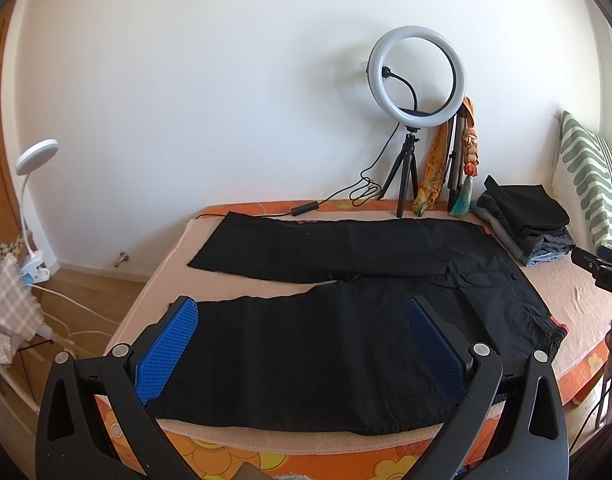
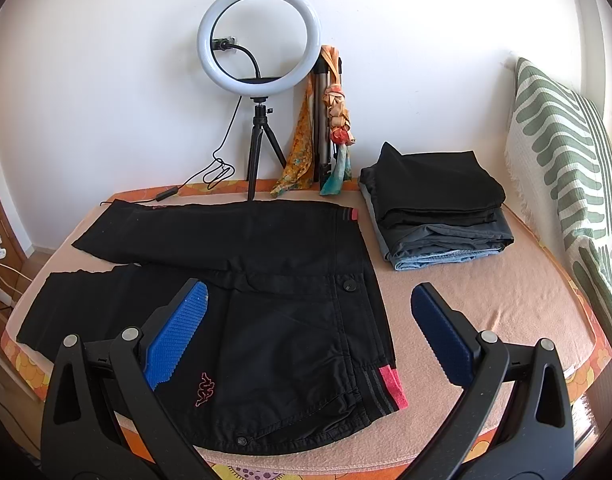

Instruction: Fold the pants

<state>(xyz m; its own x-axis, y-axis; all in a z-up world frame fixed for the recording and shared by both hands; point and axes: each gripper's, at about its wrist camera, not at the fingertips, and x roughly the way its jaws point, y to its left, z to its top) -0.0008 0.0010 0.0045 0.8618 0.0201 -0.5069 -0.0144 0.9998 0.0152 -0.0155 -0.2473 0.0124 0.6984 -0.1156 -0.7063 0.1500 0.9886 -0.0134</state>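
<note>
Black pants (image 1: 345, 264) lie flat and unfolded on the bed, legs spread toward the left, waistband with red trim to the right. In the right wrist view the pants (image 2: 266, 280) show a pink logo and a waist button. My left gripper (image 1: 302, 344) is open above the near leg, blue pads wide apart, holding nothing. My right gripper (image 2: 309, 332) is open above the waist and hip area, empty. A part of the right gripper (image 1: 597, 268) shows at the right edge of the left wrist view.
A stack of folded clothes (image 2: 433, 208) sits at the back right of the bed. A ring light on a tripod (image 2: 260, 40) and scarves (image 2: 333, 120) stand against the wall. A striped pillow (image 2: 565, 168) is at the right. A clip lamp (image 1: 34, 160) stands left.
</note>
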